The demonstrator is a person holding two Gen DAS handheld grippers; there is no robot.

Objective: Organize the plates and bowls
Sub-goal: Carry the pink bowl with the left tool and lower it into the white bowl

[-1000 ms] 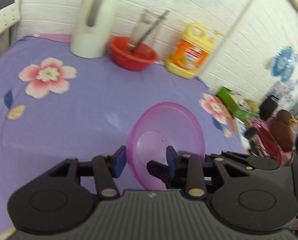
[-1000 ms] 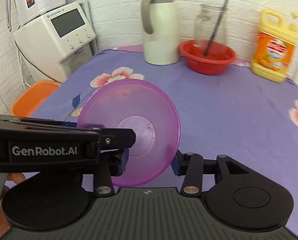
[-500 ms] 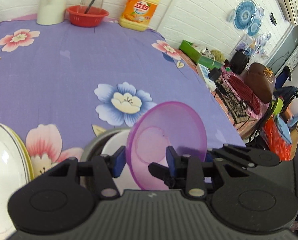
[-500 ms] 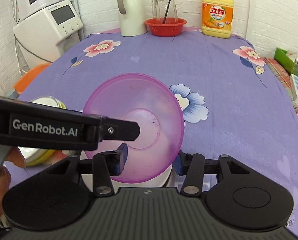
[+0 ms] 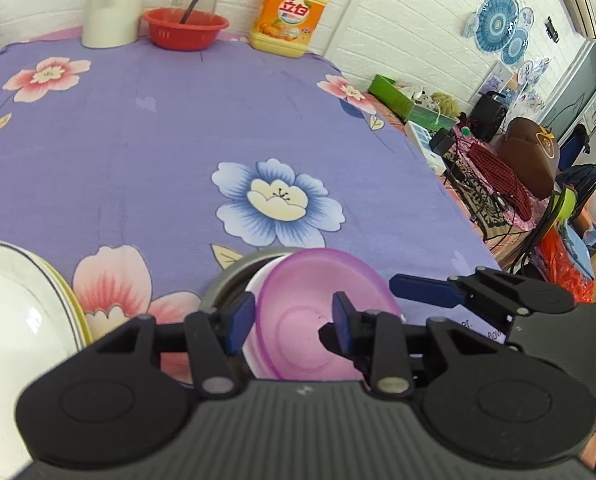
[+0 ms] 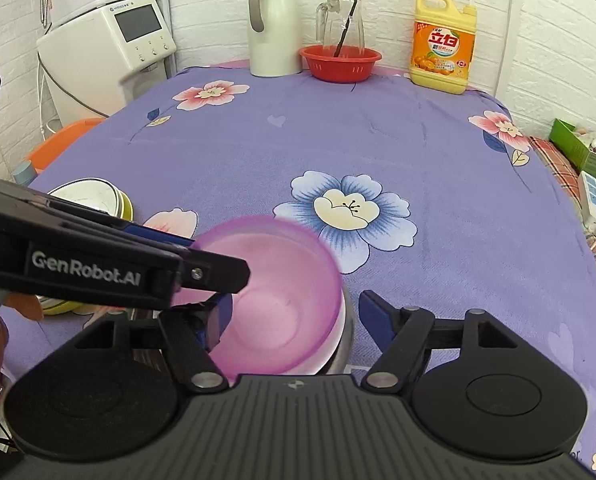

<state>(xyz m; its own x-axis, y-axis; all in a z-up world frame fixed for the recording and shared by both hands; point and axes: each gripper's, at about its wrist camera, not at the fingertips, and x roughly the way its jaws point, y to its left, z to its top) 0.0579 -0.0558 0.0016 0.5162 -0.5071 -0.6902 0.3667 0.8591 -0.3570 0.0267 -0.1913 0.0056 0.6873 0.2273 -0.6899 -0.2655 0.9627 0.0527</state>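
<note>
A translucent pink bowl [image 5: 318, 312] sits tilted on a white bowl nested in a metal bowl [image 5: 233, 276] at the table's near edge. It also shows in the right wrist view [image 6: 281, 296], motion-blurred. My left gripper [image 5: 293, 318] is open, its fingers either side of the pink bowl's left rim. My right gripper [image 6: 295, 316] is open wide around the bowl, fingers apart from it. A stack of white and yellow plates [image 5: 21, 320] lies to the left, also seen in the right wrist view [image 6: 93, 200].
At the table's far edge stand a white jug [image 6: 273, 28], a red basket [image 6: 340, 62] with a glass pitcher, and a yellow detergent bottle [image 6: 444, 44]. A white appliance [image 6: 105, 48] stands left of the table. Clutter lies beyond the right edge [image 5: 498, 168].
The pink bowl has come down from upright between the grippers onto the nested bowls. My right gripper has opened and let go of it. Both grippers moved back toward the near edge.
</note>
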